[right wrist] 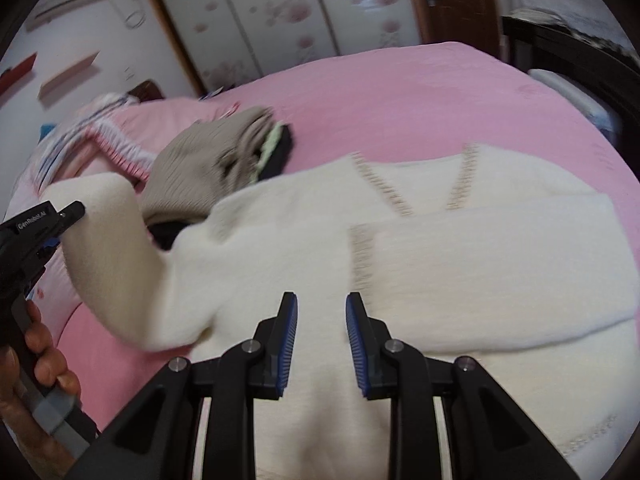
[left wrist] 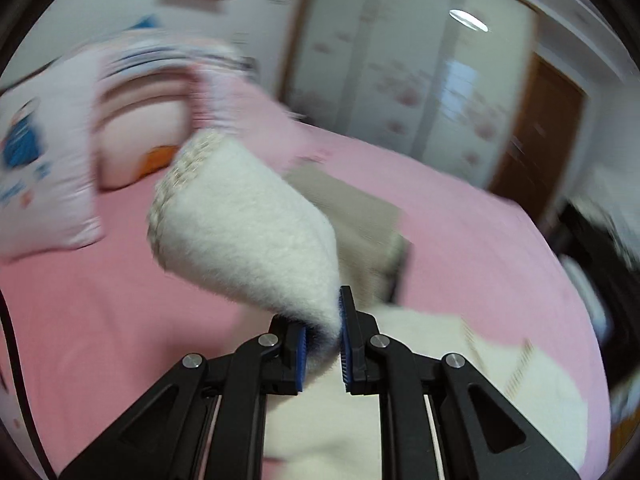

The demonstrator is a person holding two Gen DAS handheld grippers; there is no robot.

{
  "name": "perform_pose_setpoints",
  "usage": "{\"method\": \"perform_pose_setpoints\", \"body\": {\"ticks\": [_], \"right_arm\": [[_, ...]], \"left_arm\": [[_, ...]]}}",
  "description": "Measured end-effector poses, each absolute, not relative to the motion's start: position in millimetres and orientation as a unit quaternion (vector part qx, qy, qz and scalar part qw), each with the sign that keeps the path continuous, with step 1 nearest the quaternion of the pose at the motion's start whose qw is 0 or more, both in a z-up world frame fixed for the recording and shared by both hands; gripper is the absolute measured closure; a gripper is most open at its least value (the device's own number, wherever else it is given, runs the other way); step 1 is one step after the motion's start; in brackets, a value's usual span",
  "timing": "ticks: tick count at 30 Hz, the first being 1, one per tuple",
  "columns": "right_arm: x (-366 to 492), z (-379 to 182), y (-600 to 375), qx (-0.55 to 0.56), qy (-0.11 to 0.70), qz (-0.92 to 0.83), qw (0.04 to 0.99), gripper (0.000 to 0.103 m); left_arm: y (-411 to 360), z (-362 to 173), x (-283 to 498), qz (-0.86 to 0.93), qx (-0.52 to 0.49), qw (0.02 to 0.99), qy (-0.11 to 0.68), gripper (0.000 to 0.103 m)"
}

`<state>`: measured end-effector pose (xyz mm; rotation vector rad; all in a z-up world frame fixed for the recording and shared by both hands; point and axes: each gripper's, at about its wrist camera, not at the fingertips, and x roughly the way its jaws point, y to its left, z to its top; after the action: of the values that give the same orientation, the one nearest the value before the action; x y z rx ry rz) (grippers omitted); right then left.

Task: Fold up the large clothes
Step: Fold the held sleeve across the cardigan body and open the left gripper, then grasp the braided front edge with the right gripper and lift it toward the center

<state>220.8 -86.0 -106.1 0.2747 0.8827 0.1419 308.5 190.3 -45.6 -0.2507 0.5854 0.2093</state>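
The left tool [left wrist: 323, 342] is clamped on the white sweater's [right wrist: 460, 248] sleeve [left wrist: 244, 232], which rises toward 11 o'clock. The right tool [right wrist: 321, 346] hovers over the sweater — fingers apart, holding nothing.

blurred: pillows [left wrist: 44, 168], wardrobe [left wrist: 404, 80] | cut off: sweater [right wrist: 440, 248] hem | hidden: dark garment [right wrist: 280, 148] under pile

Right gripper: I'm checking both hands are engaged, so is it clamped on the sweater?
No. The right gripper hangs open above the white sweater, with no fabric between its blue pads.
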Motion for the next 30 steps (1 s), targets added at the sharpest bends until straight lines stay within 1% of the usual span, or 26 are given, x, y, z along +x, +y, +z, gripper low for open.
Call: {"method": "perform_pose_setpoints", "body": {"ticks": [3,5,6,7,9,11,12,13,17,19,21,22,23,24,26,30], "right_arm": [[214.8,-107.9,-132.3,0.156,0.422,0.033,0.893,0.078],[211.0,-111.8,-156.5,0.166,0.423,0.013,0.891,0.078],[208.1,-114.4,-168.9,0.171,0.423,0.003,0.890,0.078],[205.7,-116.1,-177.7,0.174,0.424,-0.005,0.889,0.078],[200.0,-121.1,-197.0,0.180,0.425,-0.021,0.887,0.078],[197.2,-124.5,-207.9,0.185,0.427,-0.028,0.885,0.078],[196.3,-126.8,-211.8,0.187,0.429,-0.029,0.883,0.078],[195.9,-128.9,-214.4,0.188,0.431,-0.029,0.882,0.078],[199.4,-134.6,-214.7,0.193,0.438,-0.012,0.878,0.078],[202.9,-134.6,-202.6,0.198,0.444,0.010,0.874,0.078],[207.1,-135.7,-188.2,0.198,0.450,0.033,0.870,0.078],[210.1,-135.5,-179.0,0.198,0.453,0.045,0.868,0.077],[213.4,-135.2,-171.2,0.196,0.455,0.059,0.867,0.073],[215.5,-134.4,-165.7,0.194,0.455,0.069,0.866,0.067],[220.2,-133.7,-152.6,0.193,0.453,0.091,0.865,0.061],[238.1,-138.9,-132.7,0.198,0.459,0.121,0.858,0.059]], "left_arm": [[120.4,-70.6,325.9,0.046,-0.075,0.940,0.330,0.090],[79.5,-95.4,336.5,0.004,-0.043,0.930,0.366,0.084],[63.2,-106.3,340.7,-0.013,-0.032,0.923,0.382,0.075],[45.7,-119.7,342.9,-0.034,-0.017,0.916,0.400,0.071],[26.7,-133.8,341.5,-0.049,0.001,0.907,0.418,0.070],[16.6,-138.7,339.7,-0.065,0.003,0.903,0.425,0.061],[17.4,-137.5,336.5,-0.065,0.001,0.904,0.422,0.054],[21.9,-135.7,332.0,-0.065,-0.002,0.906,0.417,0.047],[50.4,-115.6,311.8,-0.044,-0.023,0.919,0.391,0.037],[80.8,-105.8,300.9,-0.021,-0.041,0.924,0.379,0.029],[105.8,-99.9,288.2,0.004,-0.057,0.927,0.371,0.024],[120.8,-99.7,281.6,0.019,-0.064,0.927,0.368,0.023],[138.0,-101.0,273.8,0.038,-0.071,0.926,0.368,0.023],[155.8,-103.7,268.3,0.057,-0.081,0.923,0.371,0.023],[191.2,-115.6,252.9,0.089,-0.102,0.912,0.386,0.023],[242.4,-148.4,230.4,0.132,-0.142,0.887,0.420,0.023]]}}
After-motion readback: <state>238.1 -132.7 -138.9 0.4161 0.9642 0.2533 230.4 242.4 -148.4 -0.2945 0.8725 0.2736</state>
